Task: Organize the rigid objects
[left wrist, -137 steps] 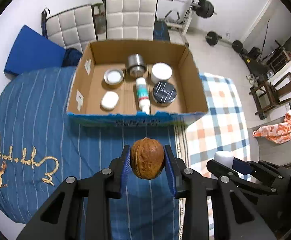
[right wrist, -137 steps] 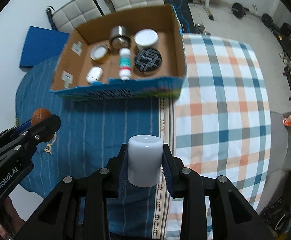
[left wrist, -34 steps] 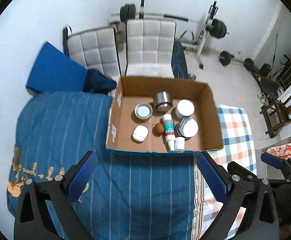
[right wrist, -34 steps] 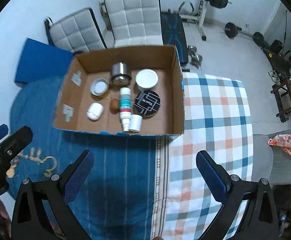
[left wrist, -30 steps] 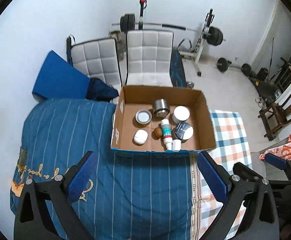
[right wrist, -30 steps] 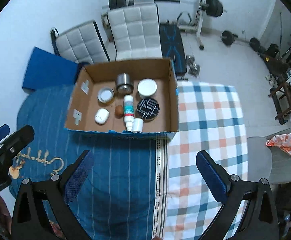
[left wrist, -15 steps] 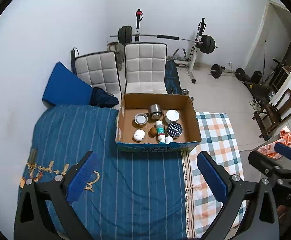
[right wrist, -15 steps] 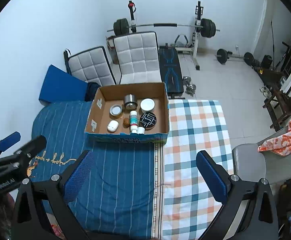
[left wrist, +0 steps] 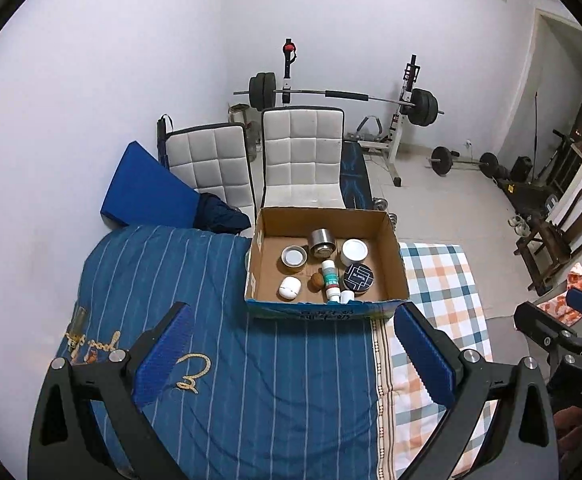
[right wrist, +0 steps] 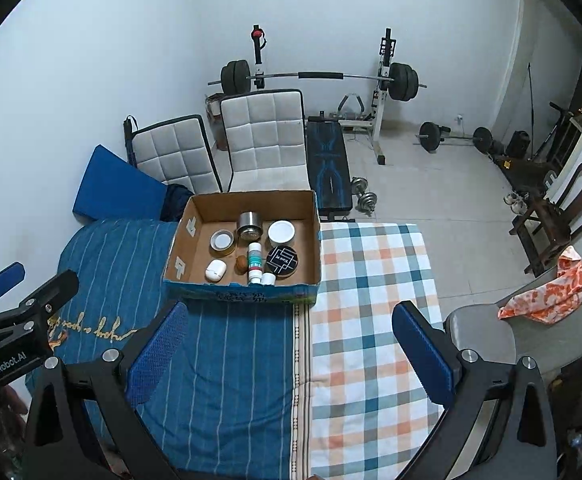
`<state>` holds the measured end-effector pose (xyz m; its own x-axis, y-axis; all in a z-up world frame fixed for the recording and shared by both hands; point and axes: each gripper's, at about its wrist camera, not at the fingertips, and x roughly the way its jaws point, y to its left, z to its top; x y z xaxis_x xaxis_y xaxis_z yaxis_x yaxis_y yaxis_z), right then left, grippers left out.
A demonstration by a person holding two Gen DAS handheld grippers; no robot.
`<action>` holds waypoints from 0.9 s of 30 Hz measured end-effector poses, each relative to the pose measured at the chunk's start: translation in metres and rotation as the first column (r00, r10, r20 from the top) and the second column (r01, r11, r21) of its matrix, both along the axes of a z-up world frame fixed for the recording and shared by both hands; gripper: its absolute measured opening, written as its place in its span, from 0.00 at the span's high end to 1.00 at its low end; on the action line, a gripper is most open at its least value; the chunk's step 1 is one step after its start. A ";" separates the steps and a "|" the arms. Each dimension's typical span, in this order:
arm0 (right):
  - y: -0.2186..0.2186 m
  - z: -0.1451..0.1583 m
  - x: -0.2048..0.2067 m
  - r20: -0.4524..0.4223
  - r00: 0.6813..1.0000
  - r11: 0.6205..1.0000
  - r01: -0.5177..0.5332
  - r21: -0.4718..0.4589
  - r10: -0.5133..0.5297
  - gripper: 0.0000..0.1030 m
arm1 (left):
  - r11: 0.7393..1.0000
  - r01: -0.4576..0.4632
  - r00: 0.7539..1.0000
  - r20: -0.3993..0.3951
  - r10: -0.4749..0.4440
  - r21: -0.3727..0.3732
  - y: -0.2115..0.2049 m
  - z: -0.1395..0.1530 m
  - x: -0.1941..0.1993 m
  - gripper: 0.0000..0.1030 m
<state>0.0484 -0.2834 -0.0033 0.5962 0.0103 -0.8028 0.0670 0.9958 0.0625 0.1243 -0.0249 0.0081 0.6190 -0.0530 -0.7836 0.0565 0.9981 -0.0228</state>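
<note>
A cardboard box sits at the far edge of the bed. Inside lie a brown walnut, a small white cylinder, a white-and-green bottle, a steel tin, a white jar, a black round tin, a small open tin and a white oval case. My left gripper is open and empty, high above the blue striped blanket. My right gripper is open and empty, equally far back.
The bed has a blue striped blanket on the left and a checked blanket on the right. Two white padded chairs and a weight bench with barbell stand behind. A grey chair with an orange cloth is at right.
Since 4.6 s ago both grippers let go: the walnut and the white cylinder now lie in the box. Both grippers have since pulled up and back, so the box looks smaller.
</note>
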 end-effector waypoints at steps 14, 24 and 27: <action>-0.005 -0.008 0.004 -0.004 1.000 1.000 0.018 -0.001 -0.018 0.00 | 1.000 -0.025 0.999 0.023 0.025 0.018 0.001 0.000 -0.003 0.00; -0.007 -0.008 0.004 -0.001 1.000 1.000 0.026 -0.002 -0.026 0.00 | 0.999 -0.029 1.000 -0.007 0.029 0.018 -0.001 -0.006 -0.002 0.00; -0.008 -0.008 0.005 -0.001 1.000 1.000 0.031 0.000 -0.031 0.00 | 0.999 -0.032 0.999 -0.007 0.033 0.019 -0.001 -0.006 -0.002 0.00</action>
